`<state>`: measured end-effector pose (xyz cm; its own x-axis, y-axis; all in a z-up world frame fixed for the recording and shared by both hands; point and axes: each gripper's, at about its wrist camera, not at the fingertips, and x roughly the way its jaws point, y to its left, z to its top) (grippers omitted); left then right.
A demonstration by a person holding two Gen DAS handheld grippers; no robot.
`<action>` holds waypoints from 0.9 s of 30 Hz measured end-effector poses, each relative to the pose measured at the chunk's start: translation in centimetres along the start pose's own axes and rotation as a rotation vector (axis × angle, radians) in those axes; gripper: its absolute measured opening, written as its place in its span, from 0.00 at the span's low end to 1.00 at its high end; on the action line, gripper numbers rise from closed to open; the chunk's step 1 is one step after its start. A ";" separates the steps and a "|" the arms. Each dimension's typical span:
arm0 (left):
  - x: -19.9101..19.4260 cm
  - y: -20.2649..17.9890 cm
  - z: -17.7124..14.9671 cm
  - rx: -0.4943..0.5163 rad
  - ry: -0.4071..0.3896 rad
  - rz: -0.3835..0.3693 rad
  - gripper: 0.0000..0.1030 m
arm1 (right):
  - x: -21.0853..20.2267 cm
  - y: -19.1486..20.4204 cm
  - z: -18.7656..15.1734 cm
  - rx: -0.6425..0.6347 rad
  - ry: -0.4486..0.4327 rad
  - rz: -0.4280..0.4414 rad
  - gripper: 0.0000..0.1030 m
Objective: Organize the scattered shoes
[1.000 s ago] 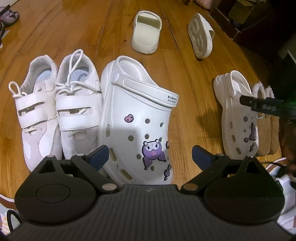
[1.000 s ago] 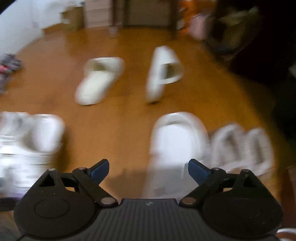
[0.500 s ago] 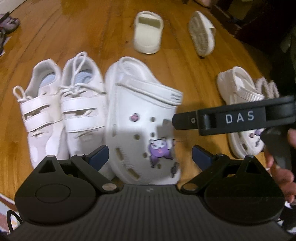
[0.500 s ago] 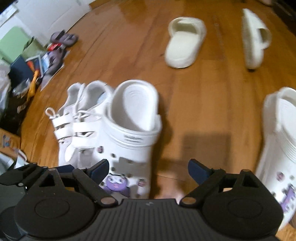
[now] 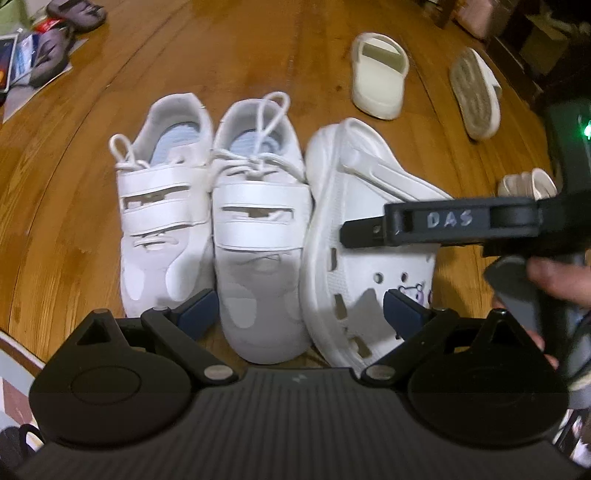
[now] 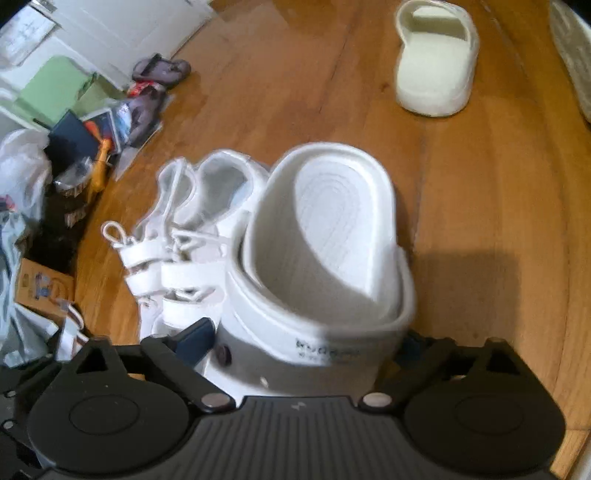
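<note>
Two white strap sneakers (image 5: 214,221) stand side by side on the wooden floor, and a white clog with purple charms (image 5: 369,280) stands against their right side. My left gripper (image 5: 301,314) hangs open over the toe of the right sneaker. In the right wrist view my right gripper (image 6: 301,339) is open, its fingers either side of the clog (image 6: 321,258) at the heel strap. One of its fingers (image 5: 369,232) crosses the clog in the left wrist view. A cream slide (image 5: 378,77) lies upright farther off, its mate (image 5: 476,92) on its side.
A hand (image 5: 557,280) holds the right gripper's handle. Part of another pale shoe (image 5: 526,182) shows behind it. Grey slippers (image 5: 77,11), magazines, bags and boxes (image 6: 37,184) crowd the floor's left edge. Bare floorboards (image 6: 480,221) lie right of the clog.
My right gripper has come down and forward from a view of the open floor until it straddles the clog. My left gripper has drifted left, from the clog to the right sneaker.
</note>
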<state>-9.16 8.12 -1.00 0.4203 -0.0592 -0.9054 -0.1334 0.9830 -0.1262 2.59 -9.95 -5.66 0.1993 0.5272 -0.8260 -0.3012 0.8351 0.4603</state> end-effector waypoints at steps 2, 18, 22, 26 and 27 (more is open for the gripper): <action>0.1 -0.1 0.0 -0.001 0.003 -0.008 0.95 | -0.9 0.1 -0.6 -0.015 -0.050 -0.075 0.89; 1.0 -2.7 -0.2 0.045 0.038 -0.062 0.95 | -8.1 -6.5 -3.0 -0.005 -0.147 -0.626 0.89; 1.3 -3.2 -0.3 0.053 0.046 -0.063 0.95 | -8.5 -7.6 -3.5 0.003 -0.134 -0.664 0.89; 1.5 -3.5 -0.2 0.058 0.047 -0.051 0.95 | -8.4 -8.3 -3.3 -0.029 -0.114 -0.673 1.00; 1.6 -3.6 -0.1 0.058 0.047 -0.051 0.95 | -8.1 -8.6 -3.1 -0.058 -0.099 -0.664 0.99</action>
<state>-8.13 4.47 -2.01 0.3826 -0.1164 -0.9165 -0.0598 0.9868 -0.1503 0.70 -21.94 -3.91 0.4436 -0.0810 -0.8926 -0.1343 0.9787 -0.1556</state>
